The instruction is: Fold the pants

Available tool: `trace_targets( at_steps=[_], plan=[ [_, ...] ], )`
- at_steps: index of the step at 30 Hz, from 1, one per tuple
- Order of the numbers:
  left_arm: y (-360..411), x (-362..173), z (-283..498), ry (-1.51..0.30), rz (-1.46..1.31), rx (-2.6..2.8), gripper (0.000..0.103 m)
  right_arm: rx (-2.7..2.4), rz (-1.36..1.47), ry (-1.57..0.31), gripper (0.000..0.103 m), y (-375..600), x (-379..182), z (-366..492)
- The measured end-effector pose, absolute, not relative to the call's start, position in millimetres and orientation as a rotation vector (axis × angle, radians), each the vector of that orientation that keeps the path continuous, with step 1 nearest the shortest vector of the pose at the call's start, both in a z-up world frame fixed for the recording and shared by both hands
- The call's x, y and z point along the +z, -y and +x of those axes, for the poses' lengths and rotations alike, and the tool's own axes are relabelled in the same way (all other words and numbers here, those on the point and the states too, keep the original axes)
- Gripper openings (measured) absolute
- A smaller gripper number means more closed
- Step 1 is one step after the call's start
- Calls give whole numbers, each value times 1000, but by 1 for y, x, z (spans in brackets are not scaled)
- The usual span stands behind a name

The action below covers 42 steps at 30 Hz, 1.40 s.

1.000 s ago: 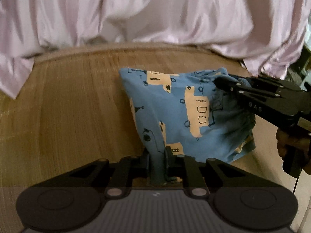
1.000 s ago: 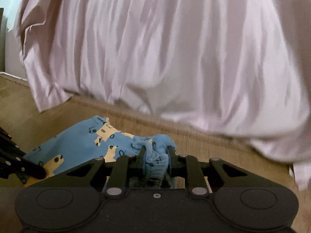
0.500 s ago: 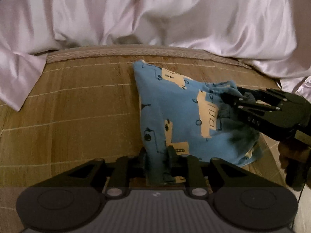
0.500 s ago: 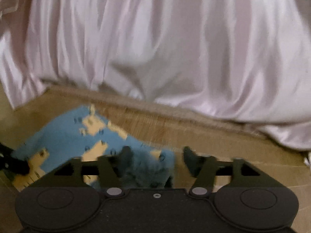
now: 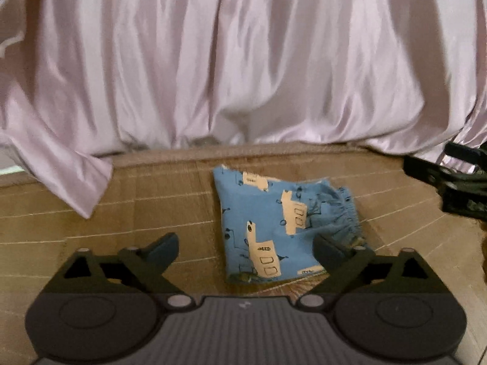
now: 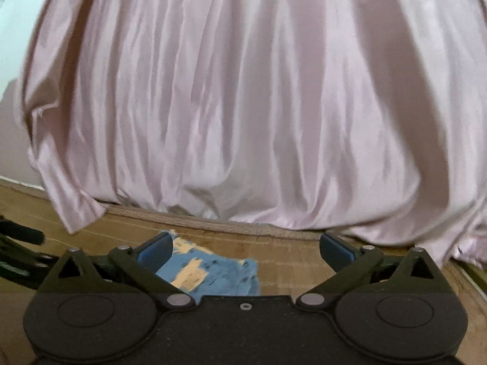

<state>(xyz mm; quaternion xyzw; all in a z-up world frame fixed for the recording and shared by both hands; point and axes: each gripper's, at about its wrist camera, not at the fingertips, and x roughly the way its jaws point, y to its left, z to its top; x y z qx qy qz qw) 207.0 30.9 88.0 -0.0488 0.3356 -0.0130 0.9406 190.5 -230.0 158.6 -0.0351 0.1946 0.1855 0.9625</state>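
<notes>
pants [image 5: 274,222]: folded, flat on mat [image 5: 121,213] | left hand-held gripper [image 5: 246,248]: opening wide, holds nothing | right hand-held gripper [image 6: 246,248]: opening wide, holds nothing, at 3 o'clock of pants

Blue printed pants [image 5: 274,222], folded flat

Both tongs [image 5: 246,245] [image 6: 246,248] opening, empty

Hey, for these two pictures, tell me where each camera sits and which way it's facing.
Left wrist: on the left gripper, tilted down at the folded blue pants on a woven mat; its opening jaws stand clear of them.
Right wrist: on the right gripper, facing the pink curtain; jaws opening, empty.
Shared: pants, mat, curtain; the right gripper also appears at the left view's right edge.
</notes>
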Motion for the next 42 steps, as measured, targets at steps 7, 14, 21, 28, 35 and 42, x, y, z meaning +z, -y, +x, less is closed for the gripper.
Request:
trace_targets(
  at_steps=[7, 14, 21, 28, 35, 42],
  plan=[
    [-22, 82, 154, -674, -45, -26, 103, 327, 9, -484, 102, 241, 136, 120],
    [-22, 64, 122, -671, -14, -7, 103, 318, 71, -590, 102, 243, 103, 103],
    [-28, 59, 118, -707, -31, -7, 103, 337, 102, -623, 102, 240, 96, 105],
    [-28, 59, 118, -706, -34, -6, 103, 348, 102, -628, 102, 240, 96, 105],
    [-31, 59, 120, -737, -78, 20, 103, 360, 101, -636, 102, 239, 94, 105],
    [-36, 54, 121, -763, -69, 31, 103, 382, 92, -643, 102, 236, 93, 105]
  ],
)
